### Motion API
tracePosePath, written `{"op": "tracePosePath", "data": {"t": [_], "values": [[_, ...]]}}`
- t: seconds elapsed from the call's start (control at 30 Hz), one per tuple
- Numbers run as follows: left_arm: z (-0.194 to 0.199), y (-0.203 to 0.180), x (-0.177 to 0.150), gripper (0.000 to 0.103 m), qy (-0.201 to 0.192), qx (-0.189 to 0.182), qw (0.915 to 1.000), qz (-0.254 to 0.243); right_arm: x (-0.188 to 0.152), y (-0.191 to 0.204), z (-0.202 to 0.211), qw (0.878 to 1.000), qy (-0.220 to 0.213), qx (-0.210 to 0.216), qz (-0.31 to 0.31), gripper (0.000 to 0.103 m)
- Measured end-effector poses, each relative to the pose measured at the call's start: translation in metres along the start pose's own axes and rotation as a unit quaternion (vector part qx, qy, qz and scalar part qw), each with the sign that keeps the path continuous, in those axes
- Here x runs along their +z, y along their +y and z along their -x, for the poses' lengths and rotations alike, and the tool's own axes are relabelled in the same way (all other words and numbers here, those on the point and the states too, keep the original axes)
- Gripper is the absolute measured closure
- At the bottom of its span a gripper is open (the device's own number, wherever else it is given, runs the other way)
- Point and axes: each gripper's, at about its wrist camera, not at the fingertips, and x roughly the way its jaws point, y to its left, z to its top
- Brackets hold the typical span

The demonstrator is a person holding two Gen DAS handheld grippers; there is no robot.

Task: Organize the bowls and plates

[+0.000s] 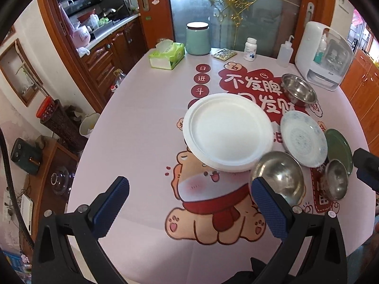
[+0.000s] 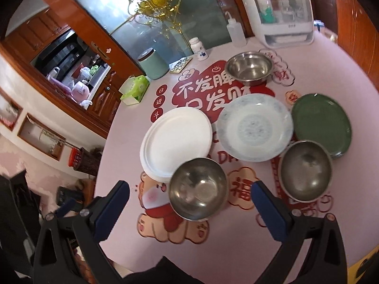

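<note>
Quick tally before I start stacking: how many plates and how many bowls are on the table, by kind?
White plates: 1 (looks like a stack; layers cannot be counted)
Blue-patterned plates: 1
Green plates: 1
Steel bowls: 3, one far, two near
Total: 3 plates, 3 bowls, 6 pieces

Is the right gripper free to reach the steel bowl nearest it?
Probably yes. The right gripper is open and holds nothing, and the nearest steel bowl sits straight ahead between its fingers, with only bare tablecloth before it.
</note>
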Motion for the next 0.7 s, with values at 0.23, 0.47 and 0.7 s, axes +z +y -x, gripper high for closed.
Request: {"op": "tracePosePath", "data": {"t": [0.23, 0.47, 0.7], "values": [[-0.043, 0.022, 0.03, 0.001, 0.025, -0.01, 0.9996, 0.003, 0.027, -0.01, -0.043, 0.996, 0.051, 0.02, -0.065, 0.001], [-0.092, 0.034, 0.057, 0.001, 0.052, -0.026, 0.9983, 0.005, 0.048, -0.027, -0.083, 0.989, 0.084, 0.012, -0.118, 0.001], [-0.141, 0.044, 0.071, 0.001, 0.086, -0.036, 0.9953, 0.028, 0.058, -0.041, -0.125, 0.98, 0.127, 0.001, -0.156, 0.002]]}}
